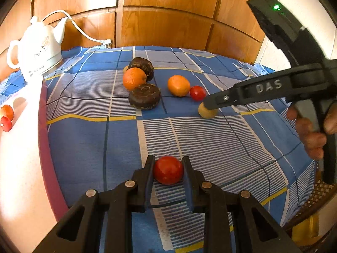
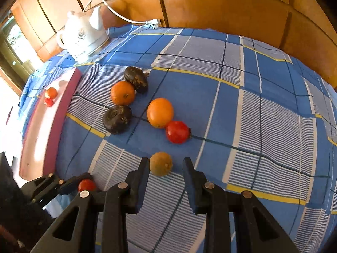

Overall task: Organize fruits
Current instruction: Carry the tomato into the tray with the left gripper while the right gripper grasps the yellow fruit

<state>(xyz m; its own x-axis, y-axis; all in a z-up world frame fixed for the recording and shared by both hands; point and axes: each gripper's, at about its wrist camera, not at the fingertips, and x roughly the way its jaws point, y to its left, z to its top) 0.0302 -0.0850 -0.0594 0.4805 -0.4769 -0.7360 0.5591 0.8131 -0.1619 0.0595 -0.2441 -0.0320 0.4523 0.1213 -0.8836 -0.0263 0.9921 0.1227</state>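
The left claw (image 1: 168,177) is clamped on a red tomato (image 1: 168,169), both pads pressed against its sides, just above the blue checked cloth (image 1: 210,139) that covers the bench. The right claw (image 2: 166,168) stands apart, its jaws on either side of a small brownish-yellow fruit (image 2: 161,164) that lies on the cloth; the left finger is just beside the fruit, the right finger well clear of it. In the left wrist view that same claw reaches in from the right, a person's hand (image 1: 309,132) on its handle, its tip over the brownish fruit.

Beyond that fruit lies a second red tomato (image 2: 177,131), touching an orange (image 2: 160,112). Farther left sit two dark round fruits (image 2: 117,119) with another orange (image 2: 122,92) between them, touching both.

At the left of the cloth lies a pale tray with a maroon rim (image 2: 61,109), holding a small orange-red fruit (image 2: 51,92) and a small red one (image 2: 48,102) close together. A white kettle (image 2: 84,35) with a white cord stands at the far left corner, before wooden panelling (image 2: 221,6).
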